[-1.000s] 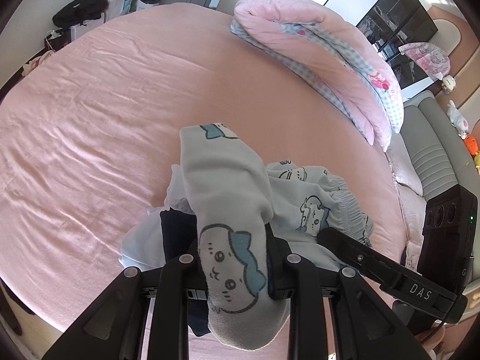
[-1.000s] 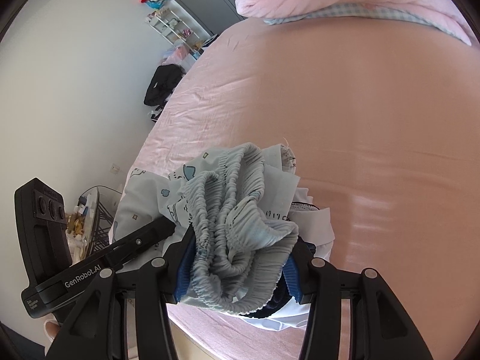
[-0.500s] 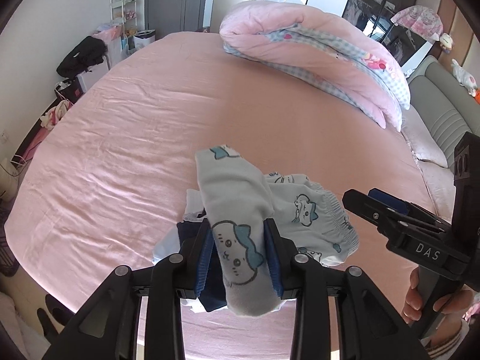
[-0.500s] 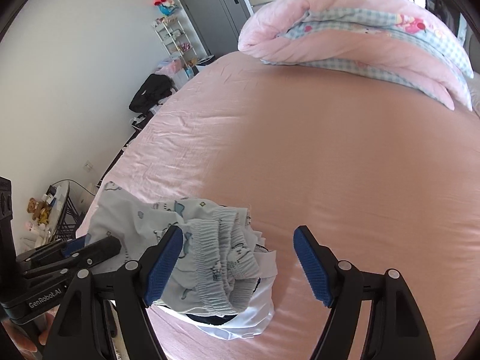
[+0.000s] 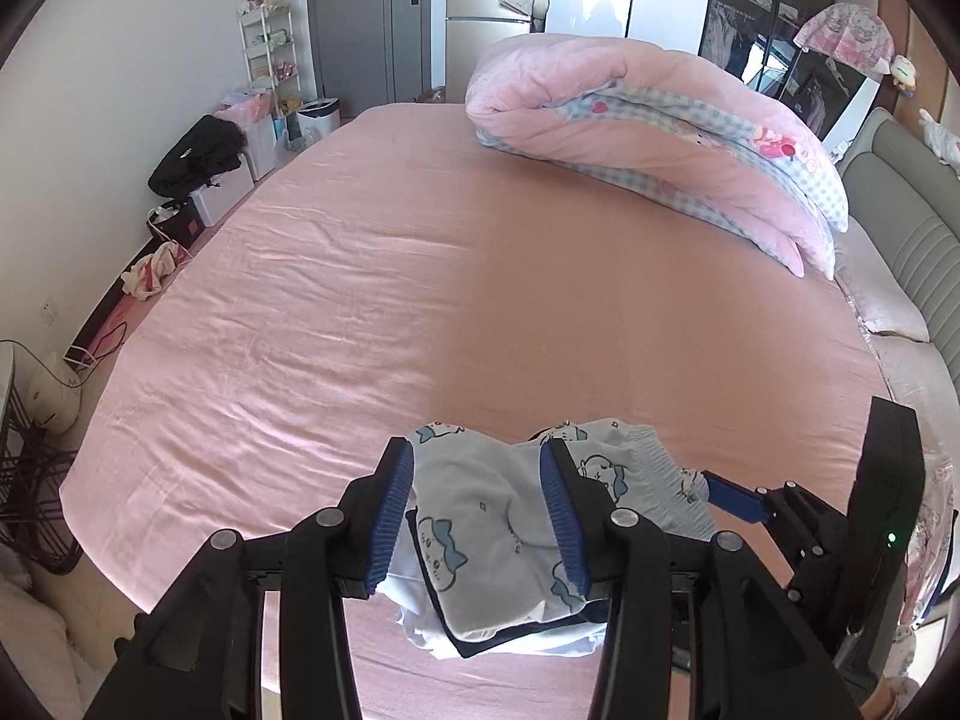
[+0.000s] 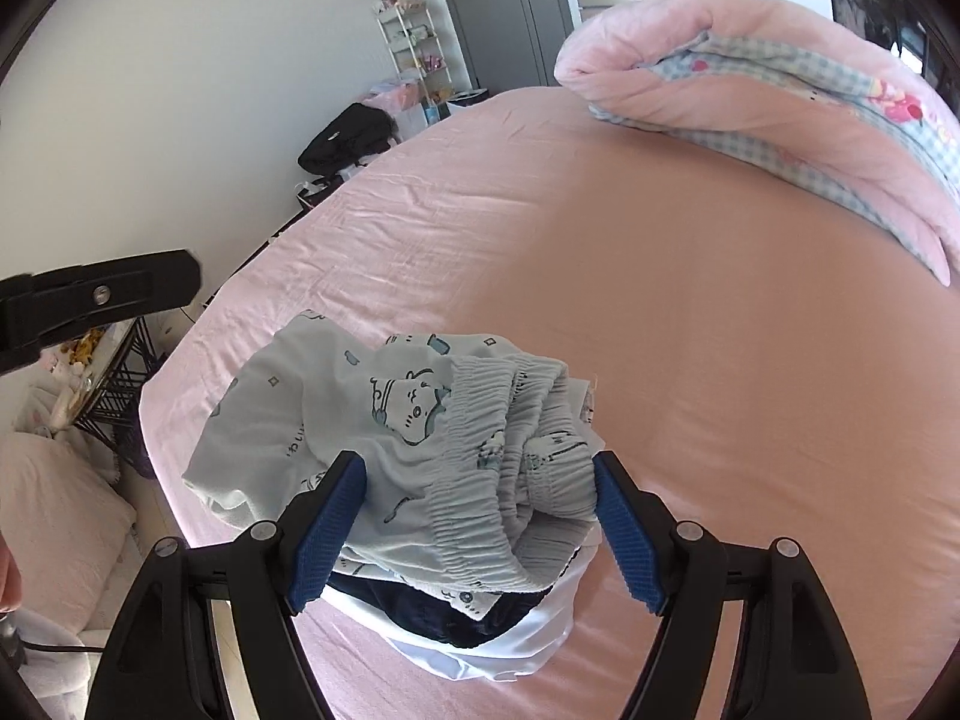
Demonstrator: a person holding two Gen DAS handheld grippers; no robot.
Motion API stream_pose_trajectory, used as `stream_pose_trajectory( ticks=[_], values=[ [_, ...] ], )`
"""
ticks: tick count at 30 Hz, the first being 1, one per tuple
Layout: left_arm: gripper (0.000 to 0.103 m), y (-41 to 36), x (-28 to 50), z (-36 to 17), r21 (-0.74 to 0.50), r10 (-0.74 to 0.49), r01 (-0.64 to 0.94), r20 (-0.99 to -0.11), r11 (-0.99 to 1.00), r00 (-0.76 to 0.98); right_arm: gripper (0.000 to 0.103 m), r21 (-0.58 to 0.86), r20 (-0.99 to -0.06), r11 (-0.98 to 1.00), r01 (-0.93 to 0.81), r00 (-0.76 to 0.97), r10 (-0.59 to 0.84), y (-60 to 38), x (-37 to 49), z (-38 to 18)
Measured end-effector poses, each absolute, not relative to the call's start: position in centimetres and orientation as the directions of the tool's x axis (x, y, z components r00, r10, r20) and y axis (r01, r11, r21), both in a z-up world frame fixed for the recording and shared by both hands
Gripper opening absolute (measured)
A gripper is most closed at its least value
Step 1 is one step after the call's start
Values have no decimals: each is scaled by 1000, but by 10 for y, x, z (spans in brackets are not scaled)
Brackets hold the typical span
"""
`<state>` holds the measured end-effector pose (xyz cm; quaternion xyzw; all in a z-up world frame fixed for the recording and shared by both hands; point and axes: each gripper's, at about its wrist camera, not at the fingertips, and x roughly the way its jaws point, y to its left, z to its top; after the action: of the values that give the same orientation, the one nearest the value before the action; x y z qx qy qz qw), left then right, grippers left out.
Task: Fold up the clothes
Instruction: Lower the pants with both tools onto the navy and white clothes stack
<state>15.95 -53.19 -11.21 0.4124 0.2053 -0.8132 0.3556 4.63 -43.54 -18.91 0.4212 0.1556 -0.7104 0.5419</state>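
Each tool (image 5: 480,516) is black, with ribbed blue pads (image 6: 627,537) and silver screws.

Near the bed's front edge, pale blue shorts (image 6: 432,438) printed with white-and-blue cartoon cats lie on navy (image 6: 444,612) and white garments (image 6: 510,648) over the plain pink sheet (image 5: 480,276), while toward a far corner a pink quilt (image 5: 660,138) shows blue-and-white gingham lining.

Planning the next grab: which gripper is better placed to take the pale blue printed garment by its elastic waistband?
Probably the right gripper: the waistband lies between its open jaws. The left gripper, jaws opening, hangs over the garment's flat printed part.
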Motion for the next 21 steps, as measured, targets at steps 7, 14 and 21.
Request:
stream_pose_trajectory(
  ticks=[7, 14, 21],
  values=[
    [41, -550, 153, -178, -81, -304, 823, -905, -562, -296, 76, 283, -787, -374, 883, -8, -616, -424, 37, -193],
    [42, -554, 175, -193, -201, -265, 844, -891, -498, -369, 76, 189, -747, -339, 922, -89, -659, -424, 36, -159],
    [51, -545, 171, -193, -108, -338, 845, -884, -524, -323, 45, 155, -734, -258, 954, -64, -677, -455, 43, -149]
  ],
)
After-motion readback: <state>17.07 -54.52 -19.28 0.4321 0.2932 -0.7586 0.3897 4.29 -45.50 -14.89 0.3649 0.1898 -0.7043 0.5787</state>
